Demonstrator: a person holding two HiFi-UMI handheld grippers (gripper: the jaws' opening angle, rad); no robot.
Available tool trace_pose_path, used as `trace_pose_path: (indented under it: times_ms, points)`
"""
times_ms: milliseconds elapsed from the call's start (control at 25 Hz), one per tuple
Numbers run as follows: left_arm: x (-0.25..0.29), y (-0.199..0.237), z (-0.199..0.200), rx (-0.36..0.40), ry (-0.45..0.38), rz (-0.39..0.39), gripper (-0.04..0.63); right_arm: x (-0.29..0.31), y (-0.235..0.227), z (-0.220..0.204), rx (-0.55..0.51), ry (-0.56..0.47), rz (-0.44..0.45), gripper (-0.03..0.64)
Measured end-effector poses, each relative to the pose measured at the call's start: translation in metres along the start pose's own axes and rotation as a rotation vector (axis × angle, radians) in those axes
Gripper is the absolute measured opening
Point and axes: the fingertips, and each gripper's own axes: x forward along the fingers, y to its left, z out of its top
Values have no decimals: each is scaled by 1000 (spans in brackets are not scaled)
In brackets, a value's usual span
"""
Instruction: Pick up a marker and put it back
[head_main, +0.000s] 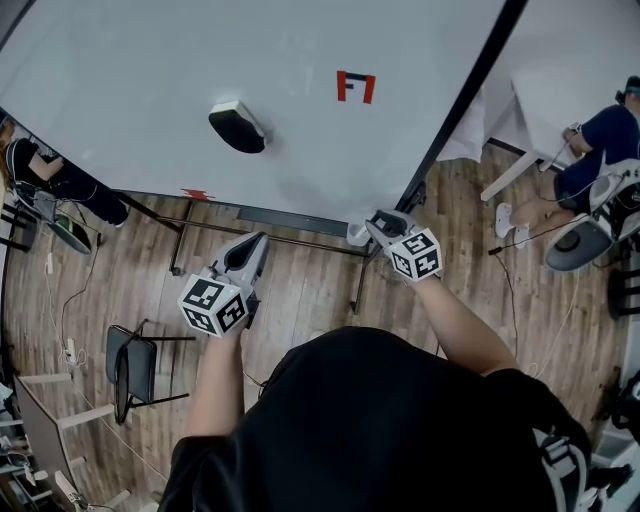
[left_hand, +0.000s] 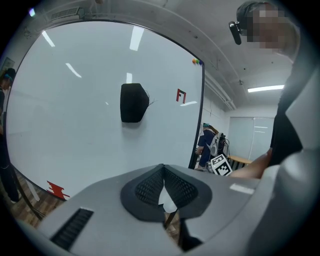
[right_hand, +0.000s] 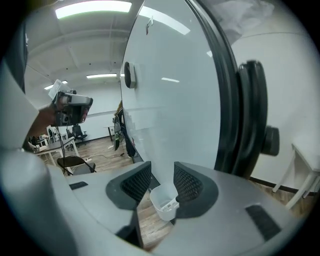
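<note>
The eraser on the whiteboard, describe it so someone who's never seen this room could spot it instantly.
Start at the big whiteboard that fills the top of the head view. Near its middle, left of the small red mark, sits the eraser. It is the only dark, bulky block there; the mark is flat.

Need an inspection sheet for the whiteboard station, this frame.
Surface: whiteboard upright, mostly blank, with a red mark drawn on it.
Job's things: white cup at the board's lower corner; what looks like a marker lies in it.
Clutter: black eraser stuck on the board.
Grippers: left gripper shut, empty; right gripper open, empty, pointed at the cup without touching it.
Cables: cords on the floor at left.
Surroundings: wood floor, chair, seated person at right.
</note>
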Motion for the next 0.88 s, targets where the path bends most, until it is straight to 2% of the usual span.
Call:
trace_pose_path:
  times_ms: [280, 440, 560, 680, 880]
  points:
    - [-2, -21, 5, 12, -11, -20, 11, -41, 23, 43, -19, -81, 34, 135]
    - [-4, -32, 5, 20, -14, -30, 11, -63, 34, 58, -27, -119, 49, 112]
    - [-5, -39, 5, 25, -16, -33, 11, -77, 37, 62, -39, -135, 45, 87]
    - [-7, -46, 2, 27, -11, -35, 11, -91, 36, 60, -51, -142, 24, 24]
    - [-15, -52, 3, 34, -5, -29, 11, -110, 32, 52, -42, -137, 9, 6]
